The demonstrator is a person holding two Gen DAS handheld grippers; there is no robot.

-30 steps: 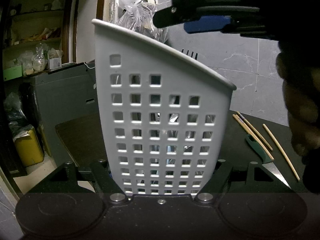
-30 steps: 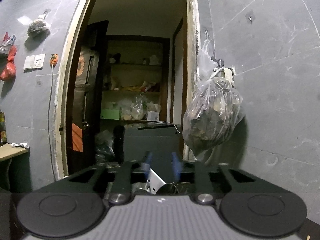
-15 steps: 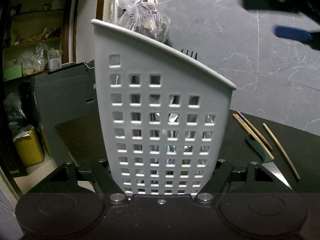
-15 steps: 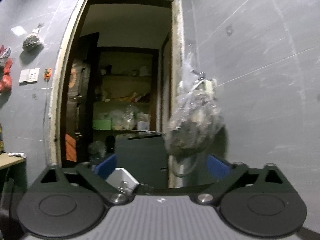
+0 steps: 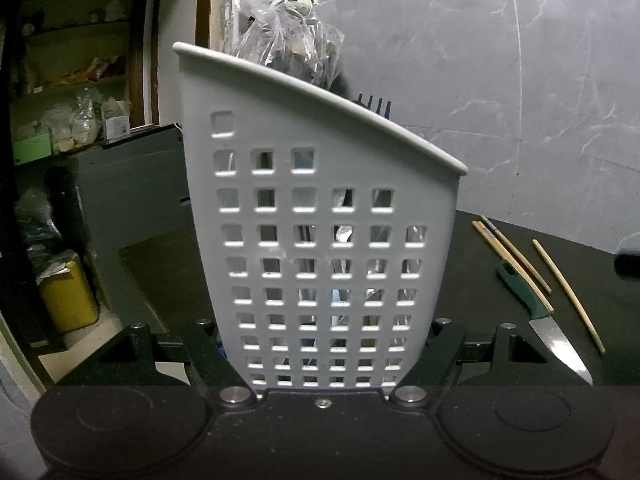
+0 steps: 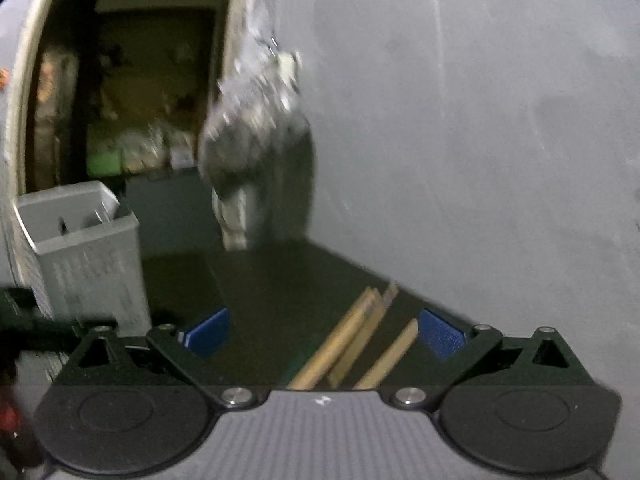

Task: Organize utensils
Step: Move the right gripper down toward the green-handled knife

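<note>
Dark counter [image 6: 280, 296] holds chopsticks [image 6: 344, 344] lying lengthwise between the right gripper's [image 6: 324, 332] wide-apart, empty jaws; the left gripper [image 5: 324, 356] stays clamped on the white basket [image 5: 320, 240].

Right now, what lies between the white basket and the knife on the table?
In the left wrist view, only bare dark table separates the white basket from the knife.

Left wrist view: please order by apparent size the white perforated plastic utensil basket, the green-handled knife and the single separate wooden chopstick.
1. White perforated plastic utensil basket, nearest the camera.
2-3. Green-handled knife and single wooden chopstick: similar length, unranked.
</note>
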